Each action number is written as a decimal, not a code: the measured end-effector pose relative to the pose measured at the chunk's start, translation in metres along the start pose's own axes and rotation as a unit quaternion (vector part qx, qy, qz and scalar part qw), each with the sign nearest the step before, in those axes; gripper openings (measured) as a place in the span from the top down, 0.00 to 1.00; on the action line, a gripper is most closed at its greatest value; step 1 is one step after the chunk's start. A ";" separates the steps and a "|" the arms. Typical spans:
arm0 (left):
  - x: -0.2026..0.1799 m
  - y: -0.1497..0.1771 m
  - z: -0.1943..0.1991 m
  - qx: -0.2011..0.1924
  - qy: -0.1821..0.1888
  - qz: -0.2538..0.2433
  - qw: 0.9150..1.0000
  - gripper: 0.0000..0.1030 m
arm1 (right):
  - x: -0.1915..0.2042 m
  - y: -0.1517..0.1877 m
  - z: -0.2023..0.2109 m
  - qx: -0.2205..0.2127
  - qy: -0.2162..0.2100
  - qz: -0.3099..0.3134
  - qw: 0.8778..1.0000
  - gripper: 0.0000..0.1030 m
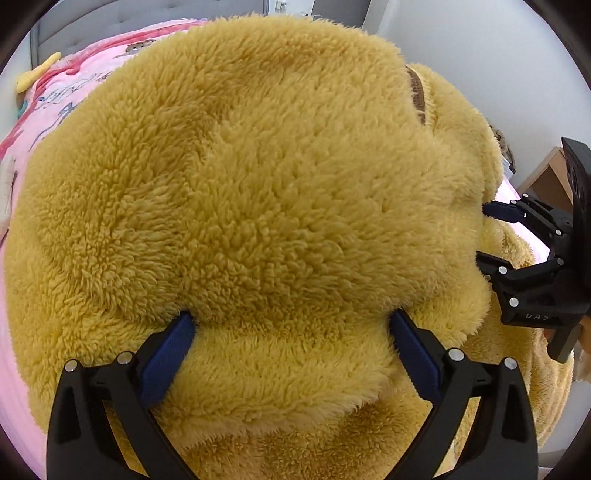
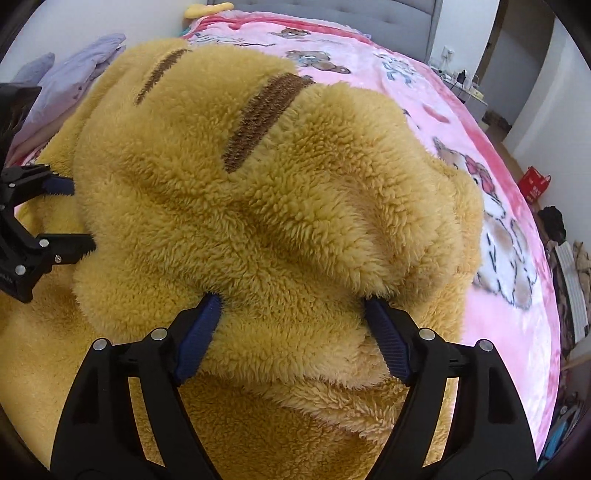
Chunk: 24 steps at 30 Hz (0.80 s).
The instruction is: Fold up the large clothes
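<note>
A thick yellow fleece garment (image 1: pixel 258 192) with brown knit trim (image 2: pixel 262 118) lies bunched on a pink bed. My left gripper (image 1: pixel 291 317) has its jaws spread wide around a thick fold of the fleece, the tips buried in the pile. My right gripper (image 2: pixel 291 299) stands the same way, jaws wide apart around another thick fold of the garment (image 2: pixel 280 229). The right gripper also shows at the right edge of the left wrist view (image 1: pixel 484 232), and the left gripper at the left edge of the right wrist view (image 2: pixel 79 214), both pressed into the fleece.
A pink bear-print blanket (image 2: pixel 461 122) covers the bed. Lilac clothes (image 2: pixel 77 70) lie at the far left. A grey headboard (image 2: pixel 332 11) stands behind. A red bag (image 2: pixel 533 182) and clutter sit on the floor at the right. A wooden cabinet (image 1: pixel 546 177) stands beside the bed.
</note>
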<state>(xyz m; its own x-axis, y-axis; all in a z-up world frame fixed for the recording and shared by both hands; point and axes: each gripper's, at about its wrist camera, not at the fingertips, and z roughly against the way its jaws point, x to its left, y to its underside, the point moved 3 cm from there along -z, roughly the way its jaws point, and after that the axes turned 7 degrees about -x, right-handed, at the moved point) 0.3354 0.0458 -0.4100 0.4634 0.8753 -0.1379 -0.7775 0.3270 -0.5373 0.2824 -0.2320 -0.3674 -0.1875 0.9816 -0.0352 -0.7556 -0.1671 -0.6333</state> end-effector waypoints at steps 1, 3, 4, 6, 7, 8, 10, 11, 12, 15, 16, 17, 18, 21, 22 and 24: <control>-0.003 0.003 0.004 -0.004 -0.001 -0.003 1.000 0.04 | -0.001 -0.001 0.000 0.001 -0.002 0.000 1.000 0.29; -0.008 0.004 0.020 -0.023 -0.013 -0.012 1.000 0.04 | -0.003 -0.005 0.008 -0.010 -0.013 -0.003 1.000 0.27; -0.013 0.008 0.031 -0.032 -0.015 -0.014 0.999 0.04 | -0.004 -0.007 0.016 -0.021 -0.019 -0.003 1.000 0.27; -0.014 0.013 0.054 -0.056 -0.019 -0.018 0.998 0.04 | -0.007 -0.008 0.039 -0.057 -0.024 0.004 0.998 0.24; -0.013 0.021 0.072 -0.068 -0.025 -0.021 0.997 0.04 | -0.006 -0.005 0.055 -0.081 -0.031 0.010 0.996 0.19; -0.010 0.029 0.084 -0.072 -0.033 -0.021 0.997 0.04 | -0.004 0.000 0.071 -0.099 -0.036 0.024 0.994 0.08; -0.002 0.049 0.106 -0.072 -0.047 -0.015 0.996 0.04 | 0.000 0.014 0.093 -0.106 -0.017 0.058 0.993 0.08; 0.005 0.063 0.118 -0.064 -0.057 -0.006 0.996 0.05 | 0.001 0.025 0.102 -0.095 -0.018 0.074 0.993 0.08; 0.009 0.077 0.126 -0.054 -0.062 0.005 0.997 0.05 | 0.001 0.036 0.109 -0.083 -0.017 0.081 0.993 0.08; 0.026 0.115 0.145 -0.018 -0.071 0.040 0.997 0.05 | -0.007 0.072 0.125 -0.045 -0.006 0.074 0.996 0.08; 0.030 0.129 0.152 -0.007 -0.074 0.052 0.996 0.05 | -0.011 0.083 0.131 -0.034 -0.003 0.060 0.998 0.08; 0.034 0.144 0.159 0.007 -0.077 0.067 0.995 0.05 | -0.015 0.098 0.142 -0.023 -0.002 0.038 0.999 0.08; 0.037 0.159 0.167 0.023 -0.076 0.083 0.993 0.05 | -0.017 0.107 0.149 -0.021 0.002 0.022 1.000 0.08; 0.052 0.195 0.181 0.054 -0.062 0.112 0.990 0.05 | -0.025 0.137 0.171 0.006 0.015 -0.030 0.999 0.08; 0.051 0.203 0.186 0.058 -0.063 0.114 0.990 0.05 | -0.026 0.148 0.176 0.018 0.020 -0.044 0.999 0.08; 0.051 0.220 0.197 0.063 -0.068 0.111 0.989 0.05 | -0.028 0.169 0.186 0.042 0.029 -0.066 0.996 0.08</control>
<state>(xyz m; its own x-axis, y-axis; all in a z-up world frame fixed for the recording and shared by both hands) 0.1045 0.2327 -0.3712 0.2203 0.9675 -0.1238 -0.9045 0.1551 -0.3972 0.0433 -0.3049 -0.3299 -0.0472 0.9989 -0.0022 -0.8212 -0.0401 -0.5692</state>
